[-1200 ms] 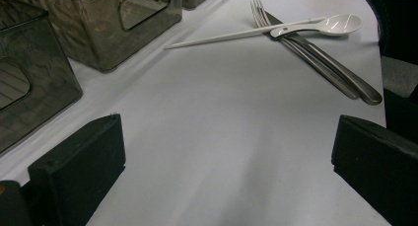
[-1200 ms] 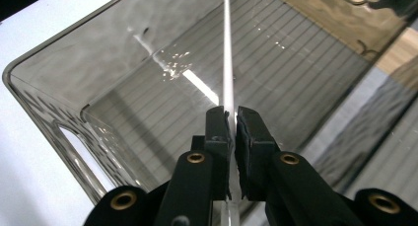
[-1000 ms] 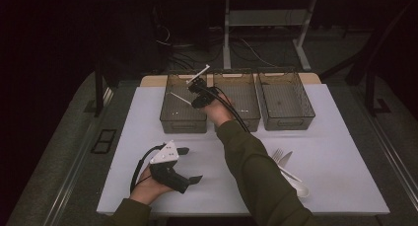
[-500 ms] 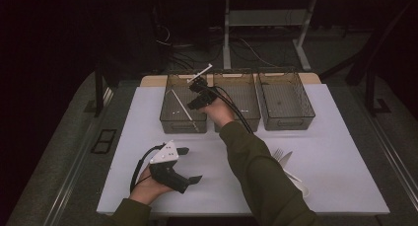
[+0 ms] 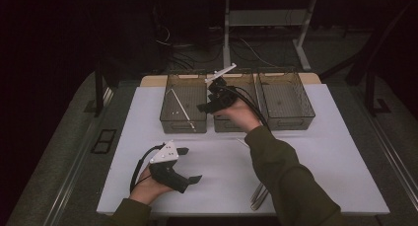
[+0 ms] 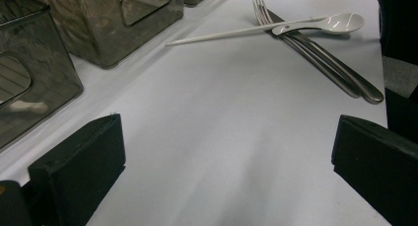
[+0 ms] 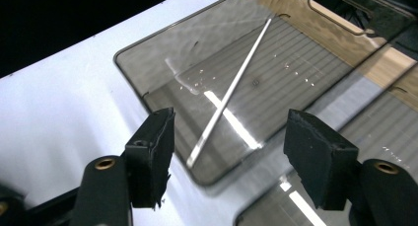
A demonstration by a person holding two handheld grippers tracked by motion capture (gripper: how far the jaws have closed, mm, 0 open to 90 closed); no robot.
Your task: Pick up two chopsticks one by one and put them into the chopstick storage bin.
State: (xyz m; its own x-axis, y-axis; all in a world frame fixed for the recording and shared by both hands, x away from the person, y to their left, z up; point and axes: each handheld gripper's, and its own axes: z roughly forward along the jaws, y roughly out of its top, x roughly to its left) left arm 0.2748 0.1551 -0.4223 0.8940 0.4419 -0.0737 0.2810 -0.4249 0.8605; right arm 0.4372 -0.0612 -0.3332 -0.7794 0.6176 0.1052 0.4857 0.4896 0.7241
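White chopstick (image 7: 227,95) lay slanted in the left-hand bin (image 5: 170,118), released. Right gripper (image 5: 211,98) hung above it, jaws just opened wide, nothing between them. Left gripper (image 5: 190,165) rested on the white table (image 5: 315,152), jaws spread and empty. Still to sort: second chopstick (image 6: 217,35), spoon (image 6: 335,22), fork (image 6: 315,56). Room beyond was dark

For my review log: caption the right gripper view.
Open right claw above the left bin, white chopstick lying inside.
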